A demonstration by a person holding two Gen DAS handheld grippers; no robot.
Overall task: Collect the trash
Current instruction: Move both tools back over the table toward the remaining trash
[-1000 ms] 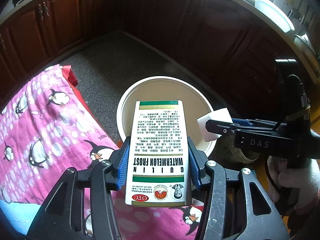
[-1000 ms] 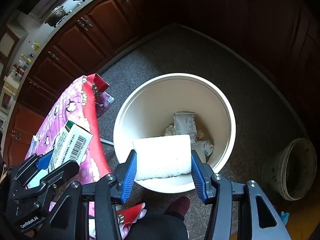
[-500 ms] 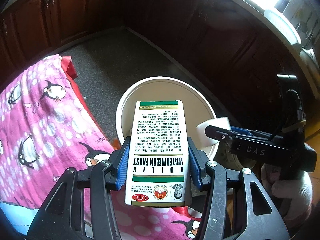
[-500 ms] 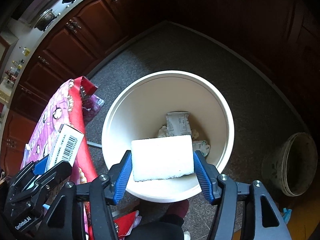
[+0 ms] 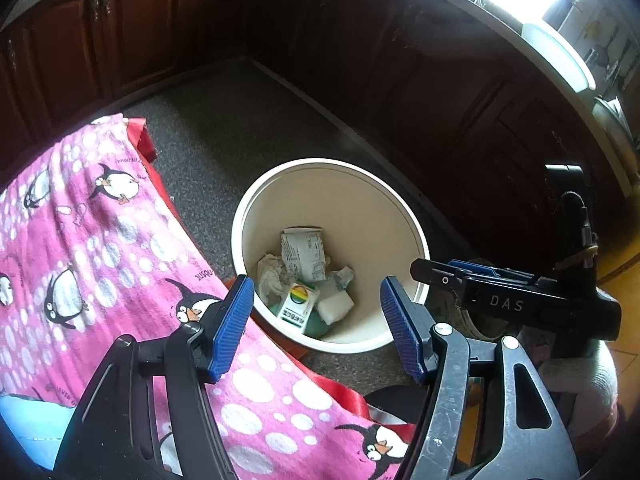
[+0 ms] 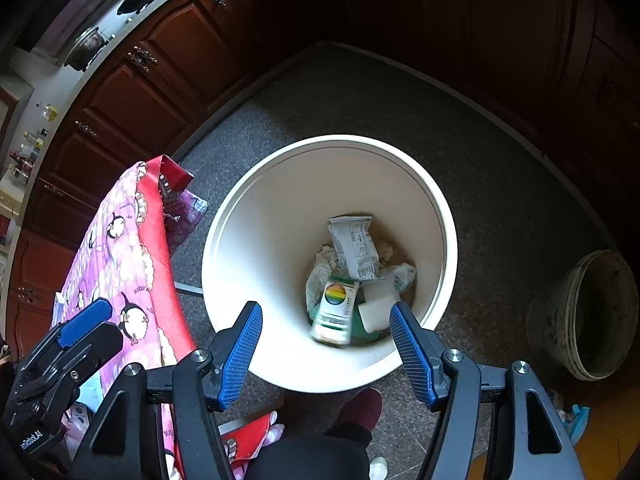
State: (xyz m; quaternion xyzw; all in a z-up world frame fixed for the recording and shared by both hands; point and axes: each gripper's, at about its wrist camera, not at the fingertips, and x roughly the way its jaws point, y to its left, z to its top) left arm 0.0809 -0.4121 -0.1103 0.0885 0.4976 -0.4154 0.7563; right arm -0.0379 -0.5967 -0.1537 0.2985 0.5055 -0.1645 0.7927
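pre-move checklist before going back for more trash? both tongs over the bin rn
1. Left tongs open, nothing held: ok.
2. Right tongs open, nothing held: ok.
3. Medicine box inside the white bin: ok.
4. White sponge inside the bin beside the box: ok.
5. Bin upright on the floor, next to the penguin cloth: ok.
6. More trash left on the cloth: cannot tell, only part of it shows.
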